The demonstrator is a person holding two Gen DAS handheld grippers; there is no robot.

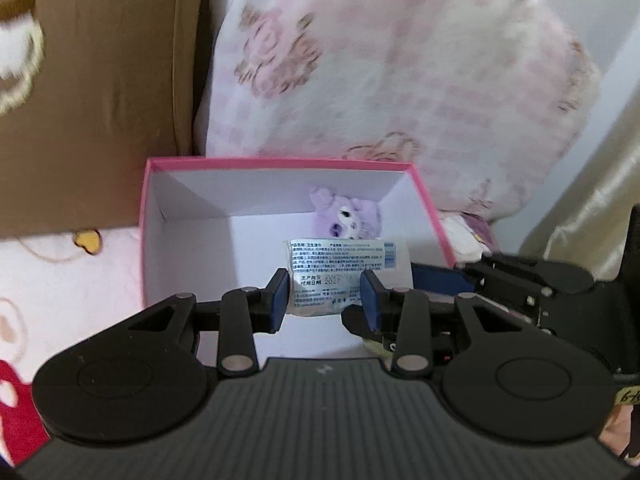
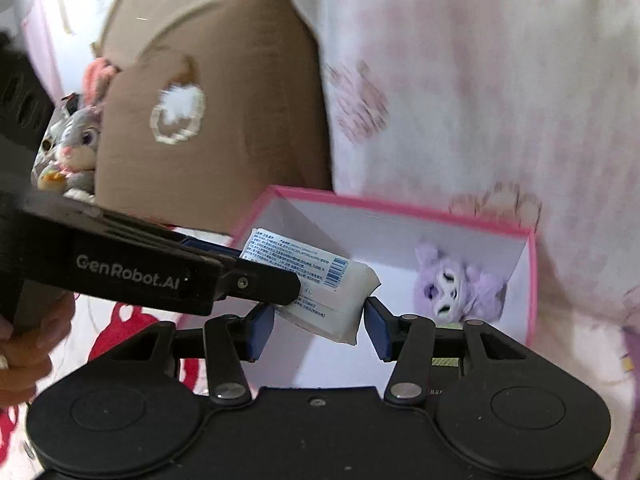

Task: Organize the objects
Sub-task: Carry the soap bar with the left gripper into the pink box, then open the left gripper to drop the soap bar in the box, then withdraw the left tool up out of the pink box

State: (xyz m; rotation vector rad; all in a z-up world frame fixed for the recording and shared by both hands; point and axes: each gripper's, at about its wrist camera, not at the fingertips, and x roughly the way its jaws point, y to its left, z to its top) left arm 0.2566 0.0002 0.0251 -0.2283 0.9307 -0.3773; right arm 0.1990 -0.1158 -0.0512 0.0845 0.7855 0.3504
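A pink-rimmed white box (image 1: 160,216) (image 2: 532,280) stands open on the bed. A purple plush toy (image 1: 350,218) (image 2: 460,284) lies in its far corner. A white wet-wipe packet (image 1: 340,264) (image 2: 320,288) with a printed label hangs over the box. My left gripper (image 1: 325,296) is shut on the packet's sides; it reaches in from the left in the right wrist view (image 2: 256,280). My right gripper (image 2: 318,328) is open with its pads on either side of the packet's lower end; in the left wrist view it comes in from the right (image 1: 440,276).
A brown cushion (image 1: 100,100) (image 2: 208,92) and a pink floral pillow (image 1: 400,60) (image 2: 480,80) stand behind the box. A grey rabbit plush (image 2: 76,144) sits at the left. The bed sheet (image 1: 60,288) is pink and white with red prints.
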